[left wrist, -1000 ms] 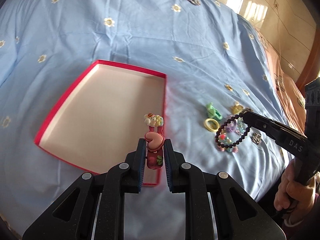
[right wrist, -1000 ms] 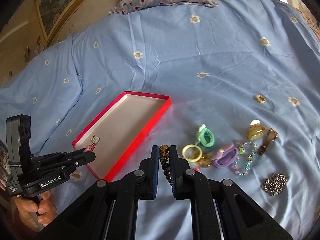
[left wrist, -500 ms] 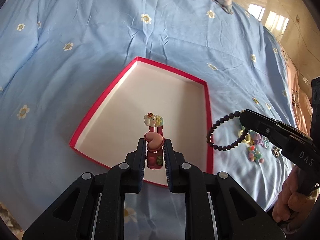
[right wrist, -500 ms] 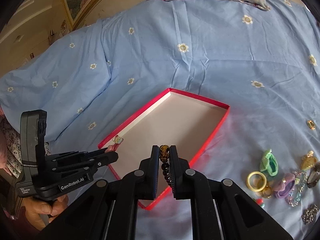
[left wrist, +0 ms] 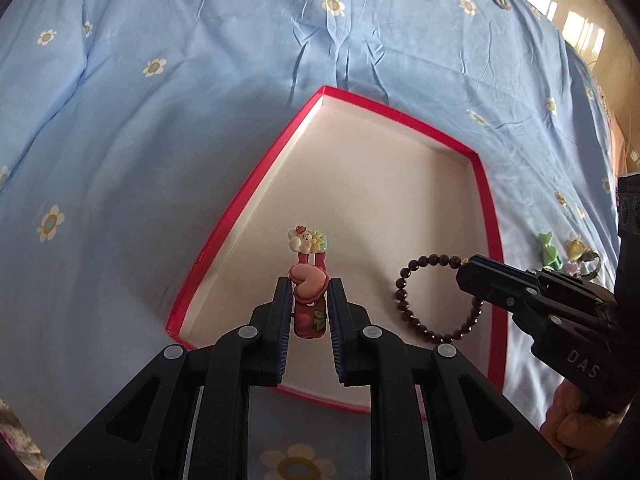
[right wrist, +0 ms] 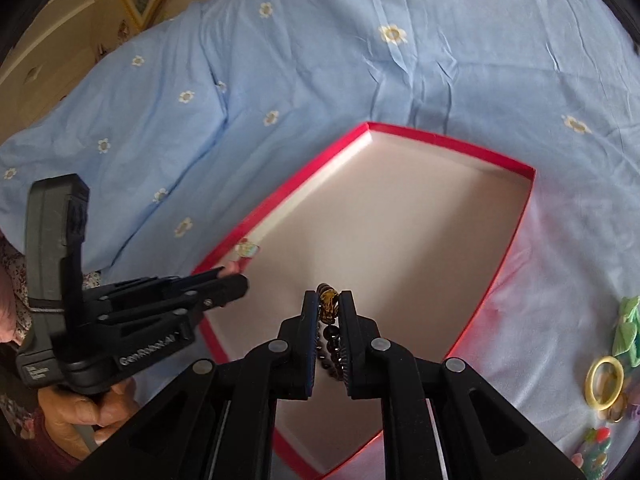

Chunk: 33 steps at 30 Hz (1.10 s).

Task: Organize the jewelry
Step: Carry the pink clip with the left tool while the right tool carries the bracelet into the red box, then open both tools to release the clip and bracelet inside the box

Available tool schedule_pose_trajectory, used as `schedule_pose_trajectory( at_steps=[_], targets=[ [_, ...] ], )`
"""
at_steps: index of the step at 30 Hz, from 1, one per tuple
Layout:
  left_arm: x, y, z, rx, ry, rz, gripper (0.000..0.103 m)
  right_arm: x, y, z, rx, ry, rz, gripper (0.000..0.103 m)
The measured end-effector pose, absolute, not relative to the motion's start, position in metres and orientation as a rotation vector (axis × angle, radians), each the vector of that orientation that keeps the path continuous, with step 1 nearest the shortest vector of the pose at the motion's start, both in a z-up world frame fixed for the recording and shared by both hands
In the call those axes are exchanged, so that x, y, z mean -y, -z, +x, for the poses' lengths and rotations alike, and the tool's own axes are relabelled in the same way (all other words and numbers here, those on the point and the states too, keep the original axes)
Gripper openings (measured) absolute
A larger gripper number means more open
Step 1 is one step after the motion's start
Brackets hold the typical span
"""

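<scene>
Left wrist view: right gripper [left wrist: 466, 270] marked "DAS", pinching bead bracelet [left wrist: 436, 298].

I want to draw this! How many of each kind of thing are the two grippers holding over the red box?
Hair clips: 1, the pink hair clip in the left gripper.
Bracelets: 1, the dark bead bracelet in the right gripper.
Total: 2, both over the red box.

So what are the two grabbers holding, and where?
Left gripper: pink cartoon hair clip, by its lower end. Right gripper: dark beaded bracelet, at its amber charm.
</scene>
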State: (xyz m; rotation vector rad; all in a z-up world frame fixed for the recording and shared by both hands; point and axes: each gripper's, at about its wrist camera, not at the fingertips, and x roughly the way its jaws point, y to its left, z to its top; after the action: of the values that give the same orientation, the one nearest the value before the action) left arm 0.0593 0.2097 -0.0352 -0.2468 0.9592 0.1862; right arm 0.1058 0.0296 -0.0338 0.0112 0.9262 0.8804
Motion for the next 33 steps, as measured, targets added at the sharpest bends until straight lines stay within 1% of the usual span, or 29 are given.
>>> schedule_pose_trajectory(
  at_steps=[6, 12, 15, 17, 20, 23, 24, 30, 31, 32, 33],
  targets=[
    [-0.210, 0.049, 0.068, -1.003, -0.196, -0.232, 0.016, -0.029, 0.055, 0.121, -0.986, -0.839, -0.012, 0.010],
    [-0.207, 0.052, 0.068, -1.011, -0.208, -0.212, 0.016, -0.034, 0.063, 0.125, -1.012, -0.823, -0.056, 0.010],
    [-0.207, 0.053, 0.071, -1.014, -0.213, -0.207, 0.020, -0.036, 0.062, 0.124, -1.012, -0.823, -0.075, 0.011],
    [-0.206, 0.053, 0.072, -1.014, -0.223, -0.198, 0.029, -0.036, 0.062, 0.122, -1.010, -0.822, -0.085, 0.012],
    [-0.205, 0.053, 0.071, -1.012, -0.239, -0.189, 0.032, -0.035, 0.061, 0.121, -1.009, -0.823, -0.088, 0.016],
    [-0.207, 0.051, 0.068, -1.008, -0.245, -0.206, 0.034, -0.034, 0.057, 0.119, -0.993, -0.819, -0.087, 0.029],
    [-0.208, 0.049, 0.066, -1.001, -0.248, -0.215, 0.036, -0.033, 0.056, 0.119, -0.987, -0.817, -0.082, 0.032],
    [-0.208, 0.031, 0.048, -0.938, -0.274, -0.254, 0.053, -0.013, 0.040, 0.116, -0.950, -0.821, -0.014, 0.032],
    [-0.208, 0.029, 0.044, -0.933, -0.280, -0.264, 0.060, -0.008, 0.037, 0.115, -0.942, -0.818, -0.002, 0.034],
    [-0.208, 0.028, 0.040, -0.929, -0.284, -0.279, 0.067, 0.000, 0.034, 0.113, -0.933, -0.813, 0.014, 0.037],
    [-0.207, 0.027, 0.037, -0.925, -0.282, -0.292, 0.068, 0.006, 0.031, 0.112, -0.928, -0.806, 0.025, 0.040]
  ],
)
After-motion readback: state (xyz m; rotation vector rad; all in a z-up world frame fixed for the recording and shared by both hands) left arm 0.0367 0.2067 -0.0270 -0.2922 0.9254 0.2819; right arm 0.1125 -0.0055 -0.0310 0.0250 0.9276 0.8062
